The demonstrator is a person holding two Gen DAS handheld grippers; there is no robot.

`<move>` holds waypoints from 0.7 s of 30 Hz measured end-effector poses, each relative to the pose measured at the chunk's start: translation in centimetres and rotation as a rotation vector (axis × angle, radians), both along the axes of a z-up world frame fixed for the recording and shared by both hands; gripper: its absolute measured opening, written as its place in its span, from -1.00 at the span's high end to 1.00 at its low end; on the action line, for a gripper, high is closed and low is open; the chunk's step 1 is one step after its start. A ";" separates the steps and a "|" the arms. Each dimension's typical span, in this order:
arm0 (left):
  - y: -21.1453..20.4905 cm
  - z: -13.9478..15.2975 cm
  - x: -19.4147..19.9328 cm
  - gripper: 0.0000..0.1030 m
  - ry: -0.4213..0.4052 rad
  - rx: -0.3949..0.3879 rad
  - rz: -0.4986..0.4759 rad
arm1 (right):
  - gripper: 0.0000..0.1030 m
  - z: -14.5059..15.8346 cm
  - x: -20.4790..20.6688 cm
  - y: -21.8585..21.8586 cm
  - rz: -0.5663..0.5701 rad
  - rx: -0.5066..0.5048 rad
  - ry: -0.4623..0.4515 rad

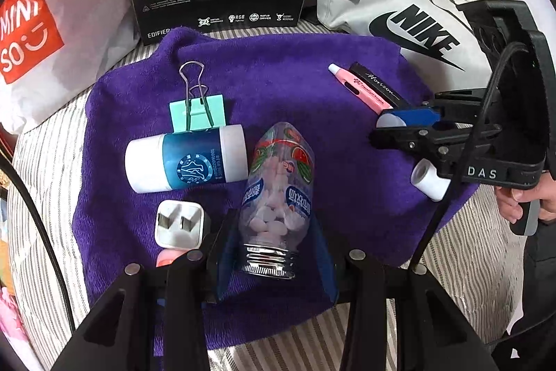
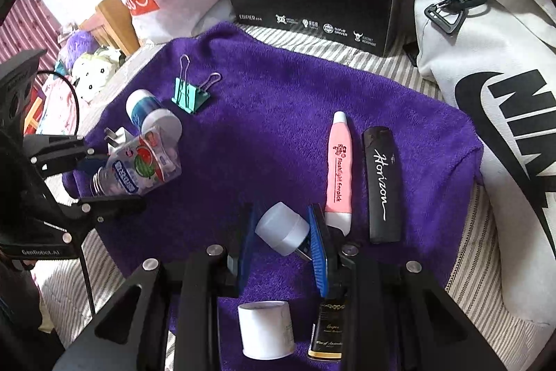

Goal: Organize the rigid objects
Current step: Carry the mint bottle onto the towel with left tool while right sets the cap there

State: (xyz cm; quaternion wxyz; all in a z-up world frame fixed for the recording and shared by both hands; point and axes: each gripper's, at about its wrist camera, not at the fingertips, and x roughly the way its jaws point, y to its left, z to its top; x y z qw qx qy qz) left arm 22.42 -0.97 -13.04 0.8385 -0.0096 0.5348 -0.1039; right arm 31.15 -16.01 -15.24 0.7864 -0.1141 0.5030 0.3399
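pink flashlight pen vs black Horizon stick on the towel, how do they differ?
The pink flashlight pen is pink with a white tapered tip and dark print; the black Horizon stick is all black with white script. The pen is slimmer and tapered, the stick broader with blunt ends. Both lie flat, side by side, on the purple towel, ungripped.

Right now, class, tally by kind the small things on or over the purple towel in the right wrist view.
Bottles: 3 (candy bottle, blue-and-white bottle, dark bottle)
Plugs: 2 (lying white plug, held white plug)
Binder clip: 1
Pink earpick: 1
Black case: 1
White roll: 1
Total: 9
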 end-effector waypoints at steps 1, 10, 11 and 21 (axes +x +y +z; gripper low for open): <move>0.0 -0.1 0.2 0.24 0.004 0.004 -0.003 | 0.43 -0.1 0.0 0.0 0.004 -0.004 -0.001; -0.7 -1.0 1.7 0.24 0.014 0.032 -0.014 | 0.43 -0.3 0.1 -0.1 0.035 -0.011 -0.010; -0.7 -1.1 1.9 0.24 0.015 0.034 -0.016 | 0.43 -0.4 0.1 0.0 0.039 -0.010 -0.013; -1.7 -1.3 2.1 0.24 0.020 0.088 -0.037 | 0.42 -0.4 -0.3 -0.2 0.073 -0.018 -0.037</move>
